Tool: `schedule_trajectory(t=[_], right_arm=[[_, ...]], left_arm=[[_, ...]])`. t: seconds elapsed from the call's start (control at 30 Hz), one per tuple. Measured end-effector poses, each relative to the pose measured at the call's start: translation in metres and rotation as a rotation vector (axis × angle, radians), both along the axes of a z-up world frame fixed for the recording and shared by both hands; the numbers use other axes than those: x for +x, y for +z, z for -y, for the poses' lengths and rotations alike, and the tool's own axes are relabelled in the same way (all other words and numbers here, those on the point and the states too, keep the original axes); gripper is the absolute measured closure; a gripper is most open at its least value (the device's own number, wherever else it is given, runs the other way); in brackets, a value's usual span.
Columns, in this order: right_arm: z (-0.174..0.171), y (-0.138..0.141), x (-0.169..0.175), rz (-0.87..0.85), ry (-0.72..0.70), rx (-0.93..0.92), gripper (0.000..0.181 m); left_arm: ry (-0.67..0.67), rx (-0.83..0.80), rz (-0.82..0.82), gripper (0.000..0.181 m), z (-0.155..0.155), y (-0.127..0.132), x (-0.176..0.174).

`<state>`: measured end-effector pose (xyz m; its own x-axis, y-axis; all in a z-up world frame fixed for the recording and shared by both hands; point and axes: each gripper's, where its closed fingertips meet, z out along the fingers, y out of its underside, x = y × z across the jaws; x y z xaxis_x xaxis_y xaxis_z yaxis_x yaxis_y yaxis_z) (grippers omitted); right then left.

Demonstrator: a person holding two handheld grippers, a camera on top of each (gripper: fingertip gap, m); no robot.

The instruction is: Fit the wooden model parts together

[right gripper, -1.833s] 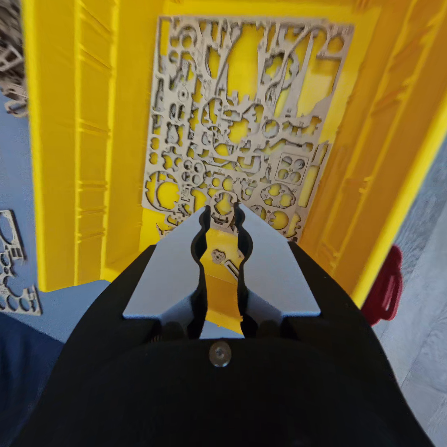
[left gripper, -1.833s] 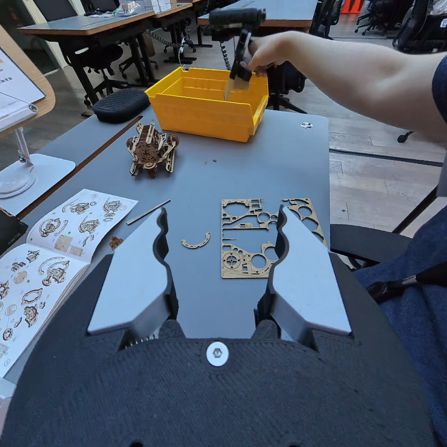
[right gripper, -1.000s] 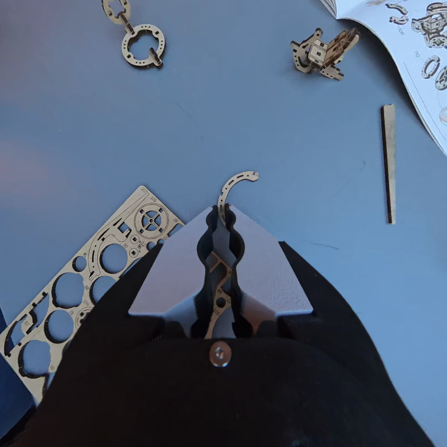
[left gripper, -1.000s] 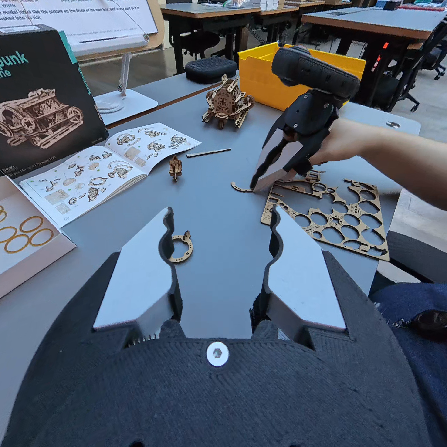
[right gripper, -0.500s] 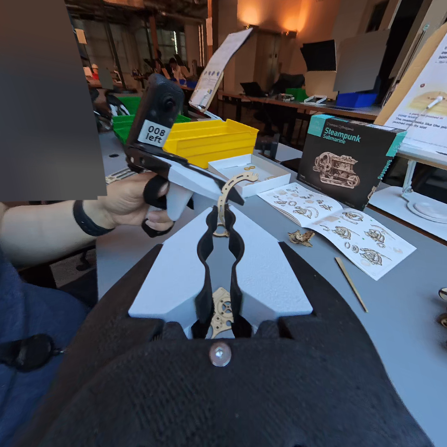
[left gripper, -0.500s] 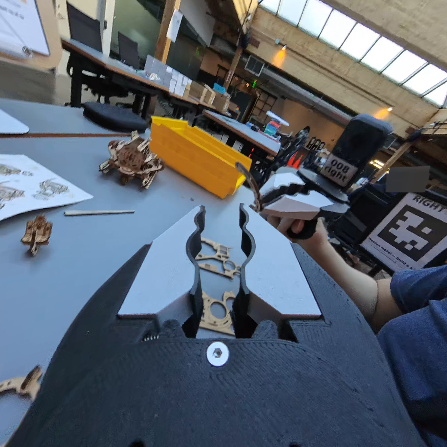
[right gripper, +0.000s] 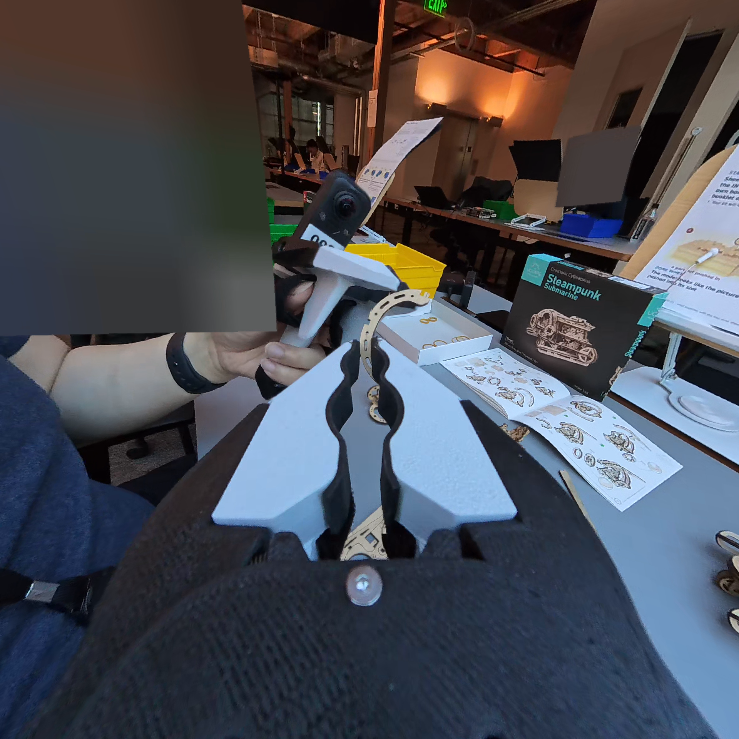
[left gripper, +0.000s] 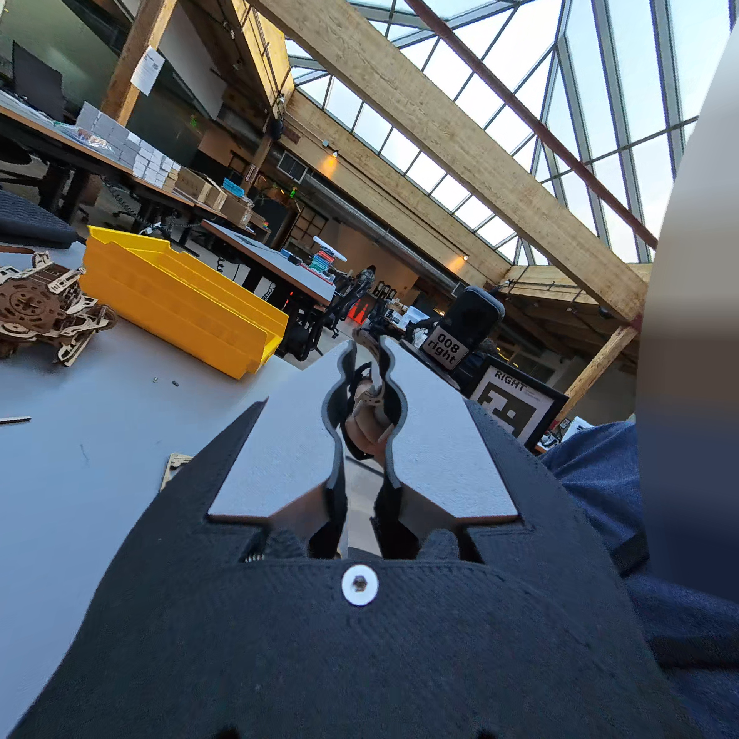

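My right gripper [right gripper: 366,347] is shut on the lower end of a thin curved wooden arc [right gripper: 368,326] and holds it up above the grey table [right gripper: 656,568]. My left gripper [left gripper: 366,343] has its fingers almost together around the arc's upper end [left gripper: 364,338]. In the right wrist view the left gripper [right gripper: 402,288] meets that end from the left. A part-built wooden model [left gripper: 40,312] stands on the table at the left. A punched wooden sheet [right gripper: 368,536] lies under my right gripper.
A yellow bin [left gripper: 180,304] stands at the back. The open booklet [right gripper: 560,424], kit box [right gripper: 580,328], white tray of rings [right gripper: 436,338], a small wooden sub-assembly [right gripper: 516,432], a linked ring piece [right gripper: 374,404] and a thin stick [right gripper: 576,500] are on the table. The grippers are tip to tip, or close to it. The part-built wooden model [left gripper: 40,312] is about 35 cm from both grippers' fingertips.
My right gripper picked the arc off the table and raised it. My left gripper lifted, narrowed from wide open and came onto the arc's upper end.
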<state>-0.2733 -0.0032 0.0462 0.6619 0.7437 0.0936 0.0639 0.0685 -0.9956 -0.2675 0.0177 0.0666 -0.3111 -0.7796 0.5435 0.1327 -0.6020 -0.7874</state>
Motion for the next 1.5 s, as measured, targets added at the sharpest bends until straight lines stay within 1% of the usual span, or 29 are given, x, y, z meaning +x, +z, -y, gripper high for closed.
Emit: schedule_trajectory(t=[0.03, 0.13, 0.23, 0.27, 0.33, 0.4, 0.53, 0.6, 0.73, 0.83, 0.97, 1.07, 1.13, 1.23, 1.3, 1.4, 1.5], right_arm=[[0.000, 0.001, 0.002, -0.007, -0.005, 0.004, 0.177], [0.001, 0.008, 0.008, -0.067, -0.004, 0.001, 0.177], [0.001, 0.008, 0.012, -0.096, 0.006, -0.009, 0.177], [0.001, 0.008, 0.013, -0.092, 0.005, -0.009, 0.177], [0.002, 0.008, 0.012, -0.093, 0.017, -0.014, 0.177], [0.002, 0.007, 0.010, -0.079, 0.014, -0.011, 0.177], [0.000, 0.005, 0.007, -0.054, 0.007, -0.013, 0.177], [0.001, 0.006, 0.004, -0.077, 0.025, -0.020, 0.177], [-0.004, 0.005, 0.008, -0.126, 0.018, -0.054, 0.177], [-0.005, 0.008, 0.008, -0.192, 0.051, -0.086, 0.177], [-0.008, 0.006, 0.003, -0.152, 0.041, -0.079, 0.177], [-0.009, 0.005, 0.000, -0.120, 0.025, -0.065, 0.177], [-0.010, 0.007, 0.002, -0.131, 0.020, -0.064, 0.177], [-0.010, 0.006, 0.004, -0.149, 0.027, -0.081, 0.177], [-0.013, 0.003, 0.006, -0.139, 0.006, -0.078, 0.177], [-0.013, 0.003, 0.006, -0.142, 0.007, -0.084, 0.177], [-0.015, 0.001, 0.004, -0.093, -0.018, -0.070, 0.177]], left_arm=[[-0.012, -0.012, 0.011, 0.177, 0.002, 0.001, -0.001], [-0.057, -0.042, 0.030, 0.178, 0.008, 0.000, -0.002], [-0.027, -0.017, -0.032, 0.178, 0.009, -0.016, 0.003], [-0.015, -0.018, -0.033, 0.177, 0.008, -0.017, 0.003], [-0.010, -0.041, 0.011, 0.173, 0.006, -0.008, 0.000], [0.006, -0.039, 0.040, 0.172, 0.004, 0.000, -0.003], [0.025, 0.015, 0.023, 0.166, 0.005, 0.004, -0.001], [0.031, 0.022, -0.001, 0.167, 0.004, -0.001, 0.001], [0.088, 0.022, -0.042, 0.168, -0.007, -0.015, -0.002], [0.065, 0.002, -0.010, 0.165, -0.003, -0.012, -0.005], [0.033, -0.022, 0.023, 0.162, 0.001, -0.004, -0.003], [0.026, 0.003, -0.003, 0.164, 0.004, -0.007, 0.002], [0.018, 0.004, -0.008, 0.165, 0.006, -0.010, 0.003], [0.010, -0.029, -0.001, 0.168, 0.005, -0.015, 0.002], [0.000, -0.045, 0.016, 0.167, 0.005, -0.015, -0.002], [0.051, -0.068, 0.037, 0.168, -0.006, -0.014, -0.010], [0.081, -0.036, 0.018, 0.166, -0.010, -0.013, -0.013]])
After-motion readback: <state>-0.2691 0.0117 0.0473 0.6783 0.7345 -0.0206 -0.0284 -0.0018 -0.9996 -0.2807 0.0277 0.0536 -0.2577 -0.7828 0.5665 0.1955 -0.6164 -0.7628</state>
